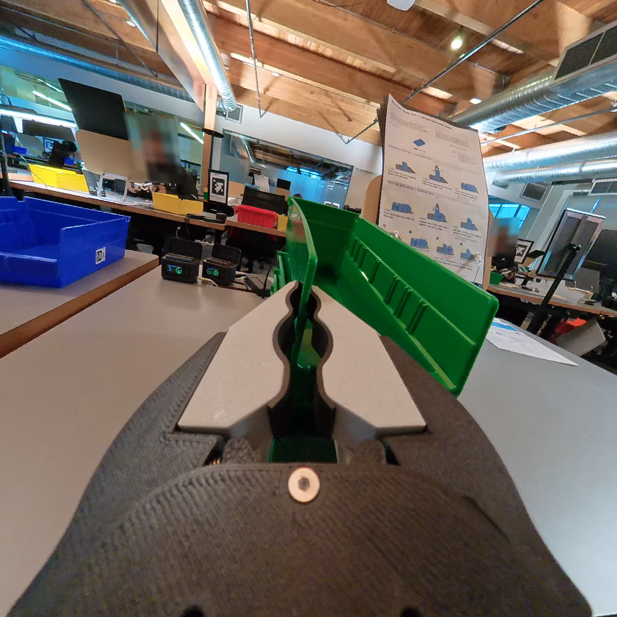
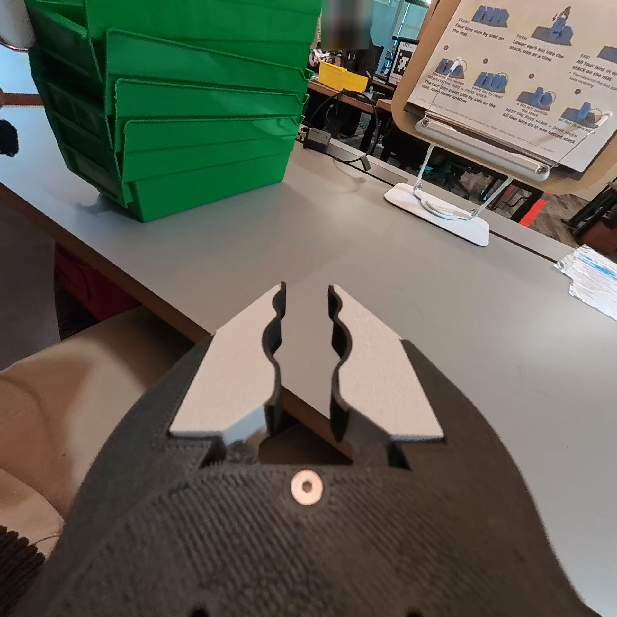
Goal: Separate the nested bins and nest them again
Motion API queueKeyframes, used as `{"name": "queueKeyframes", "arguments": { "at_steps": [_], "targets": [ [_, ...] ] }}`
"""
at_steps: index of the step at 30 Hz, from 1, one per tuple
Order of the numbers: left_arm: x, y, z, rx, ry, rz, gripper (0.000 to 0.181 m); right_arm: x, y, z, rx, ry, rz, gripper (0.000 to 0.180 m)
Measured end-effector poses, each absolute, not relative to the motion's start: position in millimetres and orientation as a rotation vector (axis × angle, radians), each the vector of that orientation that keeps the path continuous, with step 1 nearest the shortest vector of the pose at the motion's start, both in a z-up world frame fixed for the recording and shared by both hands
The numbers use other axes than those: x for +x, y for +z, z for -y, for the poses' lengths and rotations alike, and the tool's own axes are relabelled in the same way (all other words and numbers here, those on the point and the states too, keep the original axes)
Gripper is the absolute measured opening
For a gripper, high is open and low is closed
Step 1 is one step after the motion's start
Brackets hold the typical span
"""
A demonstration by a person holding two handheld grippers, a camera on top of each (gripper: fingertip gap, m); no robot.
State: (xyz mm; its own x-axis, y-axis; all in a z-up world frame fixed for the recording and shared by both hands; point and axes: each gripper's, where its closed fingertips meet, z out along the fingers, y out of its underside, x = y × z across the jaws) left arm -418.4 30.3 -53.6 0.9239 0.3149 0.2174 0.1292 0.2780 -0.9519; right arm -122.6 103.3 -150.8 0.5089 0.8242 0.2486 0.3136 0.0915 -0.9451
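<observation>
The top green bin [image 1: 394, 287] is tilted up off the stack of green bins [image 2: 200, 110], which stands at the far left of the grey table [image 2: 400, 267]. The left gripper [image 1: 304, 293] is clamped on its thin side wall. The plastic looks light, stiff and slick, so the rim or wall is probably the best hold. The right gripper [image 2: 307, 290] hangs spread and empty, near the table edge. The stack's top is cut off, so the bin count is unclear.
</observation>
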Motion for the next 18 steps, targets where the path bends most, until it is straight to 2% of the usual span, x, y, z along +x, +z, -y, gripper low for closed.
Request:
{"name": "queueKeyframes", "arguments": {
  "at_steps": [1,18],
  "targets": [
    [-418.1,-54.1,-30.5,-1.295,0.137,0.398,0.000,-122.5,-150.9,-103.3,-1.485,0.501,1.039,0.024],
    [-419.5,-69.2,-32.2,-1.396,0.151,0.444,0.000,-122.0,-149.6,-100.9,-1.468,0.486,1.049,0.024]
  ]
}}
